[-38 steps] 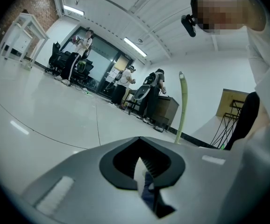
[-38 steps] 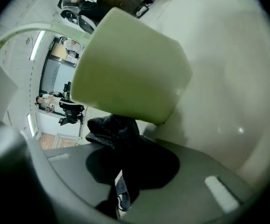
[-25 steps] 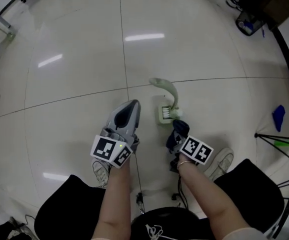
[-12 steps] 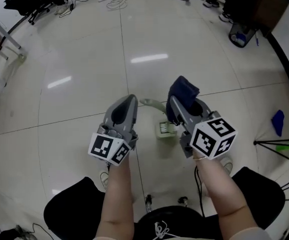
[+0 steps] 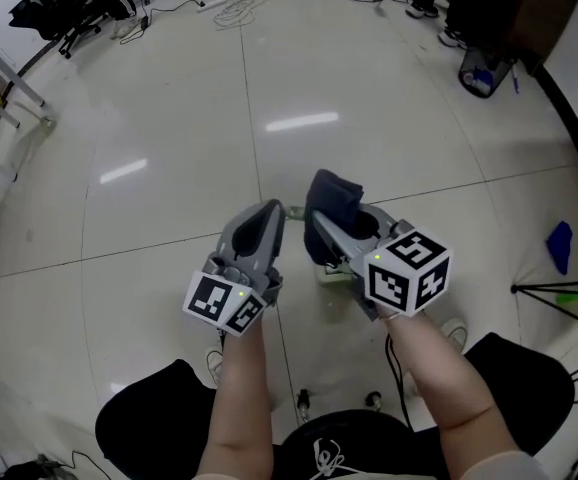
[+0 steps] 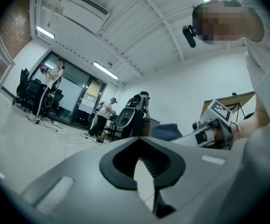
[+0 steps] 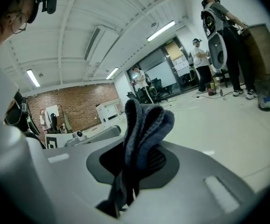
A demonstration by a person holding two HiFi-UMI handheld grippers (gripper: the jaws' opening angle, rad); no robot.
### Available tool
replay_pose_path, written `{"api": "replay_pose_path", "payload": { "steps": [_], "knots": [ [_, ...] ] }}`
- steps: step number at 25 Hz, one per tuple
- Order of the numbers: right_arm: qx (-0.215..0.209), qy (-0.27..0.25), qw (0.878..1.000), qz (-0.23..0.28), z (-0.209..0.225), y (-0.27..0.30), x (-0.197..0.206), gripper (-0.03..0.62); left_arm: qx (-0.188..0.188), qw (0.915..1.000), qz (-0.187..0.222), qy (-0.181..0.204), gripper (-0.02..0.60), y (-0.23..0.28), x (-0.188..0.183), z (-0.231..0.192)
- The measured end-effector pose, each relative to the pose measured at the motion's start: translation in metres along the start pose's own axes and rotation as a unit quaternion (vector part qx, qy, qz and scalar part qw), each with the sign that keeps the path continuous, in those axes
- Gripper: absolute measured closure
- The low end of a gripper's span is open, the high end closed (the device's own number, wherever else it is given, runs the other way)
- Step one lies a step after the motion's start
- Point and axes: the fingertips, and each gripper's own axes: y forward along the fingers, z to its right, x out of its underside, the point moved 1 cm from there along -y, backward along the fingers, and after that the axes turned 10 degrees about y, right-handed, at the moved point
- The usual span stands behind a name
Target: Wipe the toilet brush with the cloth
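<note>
Cloth (image 7: 143, 125), dark blue knit, sits pinched in the jaws of your right gripper (image 5: 327, 230), ready for wiping; your left gripper (image 5: 267, 216) has its jaws together, empty.

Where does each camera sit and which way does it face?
Head view: on the person's head, looking steeply down at the floor; shows both forearms, left tongs, right tongs holding the cloth.
Left gripper view: on the left tongs, looking along shut jaws, up across the room; shows the right tongs and forearm.
Right gripper view: on the right tongs, looking past the clamped cloth, up across the room; shows the left tongs.
Shared: all three show the cloth.
</note>
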Motion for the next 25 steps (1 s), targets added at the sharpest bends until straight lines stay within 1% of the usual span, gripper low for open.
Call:
{"api": "replay_pose_path", "payload": {
  "steps": [2, 4, 10, 14, 18, 21, 23, 25],
  "knots": [
    [0.014, 0.023, 1.0, 0.005, 0.015, -0.005, 0.008, 0.53, 0.009, 0.9999, 0.012, -0.004, 0.575, -0.003, 0.0, 0.001],
    [0.025, 0.043, 0.999, 0.003, 0.03, -0.008, 0.018, 0.53, 0.01, 0.9996, 0.023, -0.01, 0.575, -0.004, 0.001, 0.0],
    [0.079, 0.085, 0.993, -0.026, 0.08, -0.01, 0.064, 0.53, 0.006, 0.9995, 0.025, -0.017, 0.575, -0.006, 0.003, -0.005],
    [0.12, 0.122, 0.984, -0.05, 0.119, -0.008, 0.109, 0.53, 0.007, 0.9994, 0.027, -0.018, 0.574, -0.007, 0.002, -0.004],
    [0.151, 0.173, 0.971, -0.07, 0.15, -0.008, 0.157, 0.53, 0.01, 0.9994, 0.029, -0.019, 0.575, -0.007, 0.001, -0.003],
    [0.164, 0.198, 0.962, -0.095, 0.165, -0.006, 0.188, 0.53, 0.012, 0.9991, 0.034, -0.021, 0.575, -0.006, -0.001, -0.001],
    [0.168, 0.2, 0.959, -0.111, 0.172, -0.004, 0.207, 0.53, 0.013, 0.9992, 0.033, -0.019, 0.575, -0.005, -0.002, 0.0],
    [0.171, 0.206, 0.957, -0.116, 0.176, -0.005, 0.221, 0.53, 0.013, 0.9992, 0.033, -0.017, 0.575, -0.006, -0.001, 0.001]
  ]
}}
